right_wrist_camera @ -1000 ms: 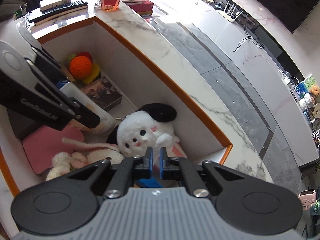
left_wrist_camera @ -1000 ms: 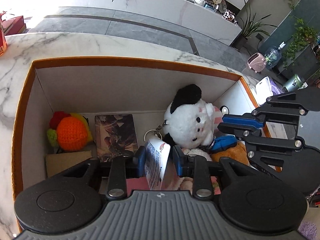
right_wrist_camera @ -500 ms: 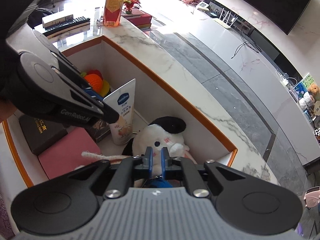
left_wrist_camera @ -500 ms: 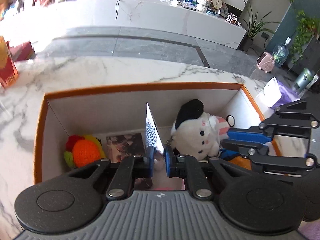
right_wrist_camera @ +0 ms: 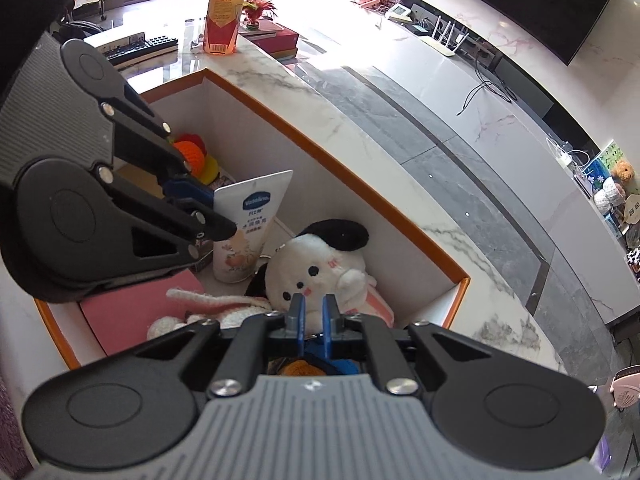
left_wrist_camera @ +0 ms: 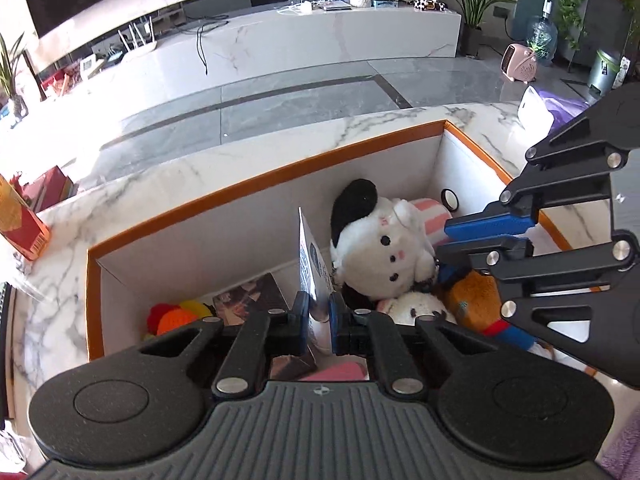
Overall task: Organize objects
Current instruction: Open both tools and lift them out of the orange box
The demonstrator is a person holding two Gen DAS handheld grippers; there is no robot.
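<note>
My left gripper (left_wrist_camera: 319,312) is shut on a white lotion tube (left_wrist_camera: 311,264), held upright above the white box with an orange rim (left_wrist_camera: 240,190). The tube also shows in the right wrist view (right_wrist_camera: 250,224), with the left gripper (right_wrist_camera: 216,216) clamped on it. A white plush dog with a black ear (left_wrist_camera: 378,240) lies in the box, also seen from the right (right_wrist_camera: 316,266). My right gripper (right_wrist_camera: 313,312) hovers just above the plush toys with its jaws a narrow gap apart and nothing between them; it appears at the right of the left wrist view (left_wrist_camera: 468,236).
The box also holds an orange crochet toy (left_wrist_camera: 176,318), a dark picture book (left_wrist_camera: 250,298), a pink flat item (right_wrist_camera: 132,312), a knitted bunny (right_wrist_camera: 208,308) and an orange plush (left_wrist_camera: 478,296). An orange drink bottle (right_wrist_camera: 222,12), books and a keyboard (right_wrist_camera: 136,46) stand on the marble counter (left_wrist_camera: 180,168).
My left gripper has lifted the lotion tube up out of the box and turned it upright. Both grippers have risen. The right gripper's jaws have parted slightly.
</note>
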